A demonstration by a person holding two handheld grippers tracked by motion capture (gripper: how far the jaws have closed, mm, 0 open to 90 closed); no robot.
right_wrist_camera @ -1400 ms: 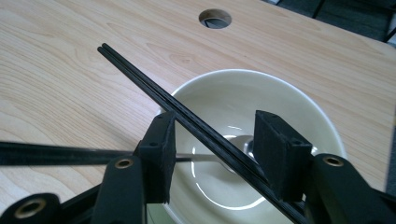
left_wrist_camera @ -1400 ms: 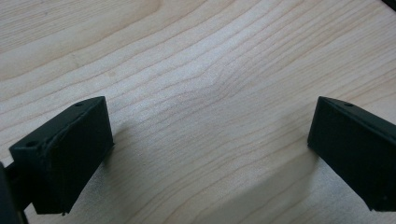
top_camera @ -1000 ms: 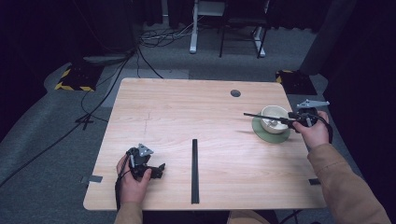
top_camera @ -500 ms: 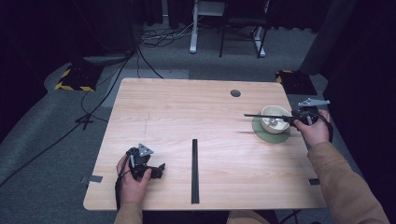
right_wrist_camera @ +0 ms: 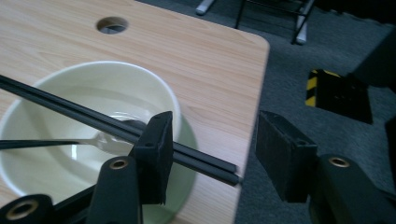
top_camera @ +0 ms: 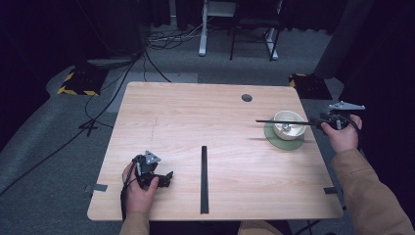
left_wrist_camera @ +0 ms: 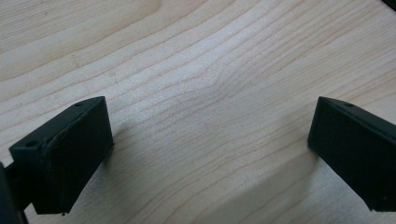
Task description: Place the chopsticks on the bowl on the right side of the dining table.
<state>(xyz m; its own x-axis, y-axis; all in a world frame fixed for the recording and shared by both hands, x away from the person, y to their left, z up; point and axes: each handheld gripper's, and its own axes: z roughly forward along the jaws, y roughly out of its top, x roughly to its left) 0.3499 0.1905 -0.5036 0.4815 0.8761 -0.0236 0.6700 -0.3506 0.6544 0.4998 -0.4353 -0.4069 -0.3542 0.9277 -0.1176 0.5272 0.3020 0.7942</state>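
Right gripper view: right gripper point(right_wrist_camera: 210, 144) jaws apart, 2 chopsticks point(right_wrist_camera: 93, 122) lying across the bowl point(right_wrist_camera: 46, 182); left gripper point(left_wrist_camera: 205, 154) wide open.

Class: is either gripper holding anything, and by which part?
Nothing is held. The right gripper has its jaws open around the near end of the chopsticks lying across the bowl. The left gripper is open above the table.

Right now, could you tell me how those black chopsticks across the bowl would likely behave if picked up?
The chopsticks look thin, straight and stiff, so probably light. They lie across the rim of the bowl, bridging it, so a nudge may roll or slide them off. Their smooth, glossy sides may slip in the right gripper, whose jaws stand open.
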